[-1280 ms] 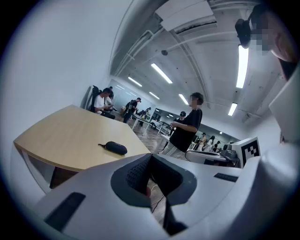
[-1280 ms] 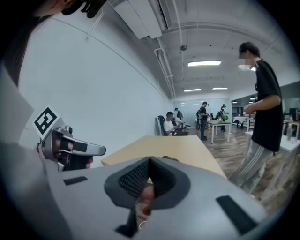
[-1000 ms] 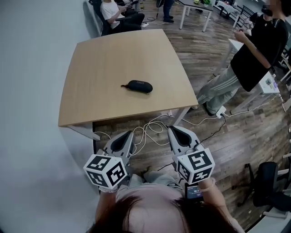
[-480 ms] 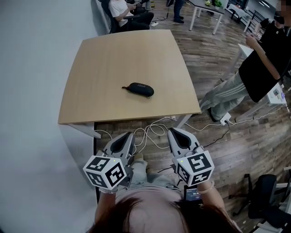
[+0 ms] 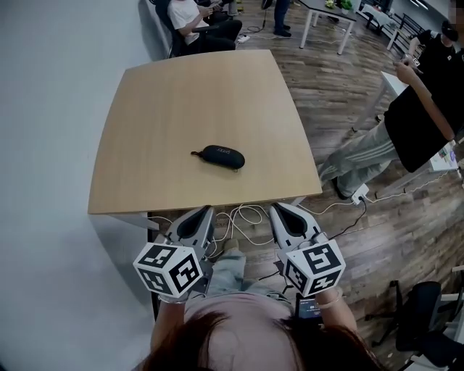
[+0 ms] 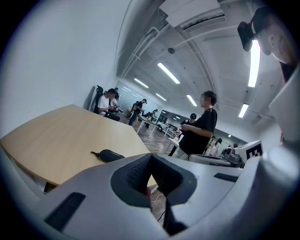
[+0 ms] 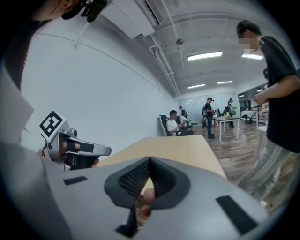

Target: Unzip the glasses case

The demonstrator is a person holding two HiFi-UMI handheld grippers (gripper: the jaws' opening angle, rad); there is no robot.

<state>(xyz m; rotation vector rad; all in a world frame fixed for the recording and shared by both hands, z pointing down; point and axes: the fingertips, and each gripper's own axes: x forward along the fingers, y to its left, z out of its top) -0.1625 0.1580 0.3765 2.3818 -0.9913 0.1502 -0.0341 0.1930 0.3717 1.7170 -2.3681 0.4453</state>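
Note:
A black zipped glasses case lies on the near half of the light wooden table, its pull tab pointing left. The left gripper view shows the case small, ahead and to the left. My left gripper and right gripper are side by side just short of the table's near edge, both pointing at the table. Each is shut with nothing in it; the jaws meet at their tips in the left gripper view and the right gripper view. The case does not show in the right gripper view.
White cables trail on the wooden floor under the table's near edge. A person in a black shirt stands at the right and another person sits beyond the table. A white wall runs along the left. A dark chair stands at the lower right.
Both grippers have moved forward together, and the table's near edge now lies closer to their tips. The case has not moved on the table.

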